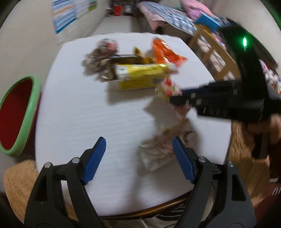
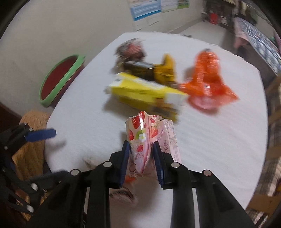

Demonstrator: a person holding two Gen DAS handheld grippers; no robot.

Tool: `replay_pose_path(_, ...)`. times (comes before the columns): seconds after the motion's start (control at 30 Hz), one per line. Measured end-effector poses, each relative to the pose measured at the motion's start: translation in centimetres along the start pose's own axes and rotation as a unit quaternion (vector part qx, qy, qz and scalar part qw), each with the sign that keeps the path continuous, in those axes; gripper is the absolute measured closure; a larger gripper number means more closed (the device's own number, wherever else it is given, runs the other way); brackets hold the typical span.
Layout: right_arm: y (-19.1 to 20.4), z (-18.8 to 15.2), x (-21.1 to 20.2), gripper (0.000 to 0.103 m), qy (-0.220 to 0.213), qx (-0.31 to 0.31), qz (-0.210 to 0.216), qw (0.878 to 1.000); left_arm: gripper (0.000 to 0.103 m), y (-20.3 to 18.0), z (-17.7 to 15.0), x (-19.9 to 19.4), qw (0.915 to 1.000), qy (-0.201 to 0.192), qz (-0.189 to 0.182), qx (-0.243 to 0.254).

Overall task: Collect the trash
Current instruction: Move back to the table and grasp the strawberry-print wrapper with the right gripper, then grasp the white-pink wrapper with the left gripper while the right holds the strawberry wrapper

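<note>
A white-topped table (image 1: pixel 73 108) stands by a pale wall (image 2: pixel 58 31) hung with posters (image 1: pixel 64 14).

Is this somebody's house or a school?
Most likely a home, probably a bedroom or living room. A bed with patterned bedding stands at the back, posters hang on the wall, and snack wrappers litter a small white table.

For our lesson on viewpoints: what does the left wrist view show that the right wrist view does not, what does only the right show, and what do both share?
Only the left wrist view shows the left gripper with its jaws apart and nothing between them, and a crumpled pale wrapper beside it. Only the right wrist view shows the right gripper shut on a strawberry carton, print readable. Both share the white table, yellow box, orange wrapper and green-rimmed bin.
</note>
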State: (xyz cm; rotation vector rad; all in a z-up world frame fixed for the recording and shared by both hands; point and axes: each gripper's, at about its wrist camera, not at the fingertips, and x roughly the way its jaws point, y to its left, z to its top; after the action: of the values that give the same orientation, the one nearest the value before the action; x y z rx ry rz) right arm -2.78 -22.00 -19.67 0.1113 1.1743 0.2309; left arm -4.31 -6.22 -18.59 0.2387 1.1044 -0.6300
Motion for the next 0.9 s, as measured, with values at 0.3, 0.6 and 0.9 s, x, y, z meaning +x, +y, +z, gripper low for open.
replay_pose_path(0.3, -4.2, -1.4, -2.2, 0.073, -0.014, 0.074, -0.014, 0.997, 0.026, -4.7, 0.2, 5.1, 0.9929, 0.053, -0.009, 0.106)
replay_pose_path(0.6, -4.5, -2.4, -1.8, 0.073, -0.015, 0.095, 0.000, 0.995, 0.050, -4.9, 0.5, 6.0, 0.9927, 0.061, -0.012, 0.104)
replay_pose_path(0.9, -3.7, -2.8, -1.3, 0.069, -0.006, 0.095, 0.013, 0.995, 0.070, 0.0, 0.6, 4.0, 0.9985, 0.054, 0.003, -0.005)
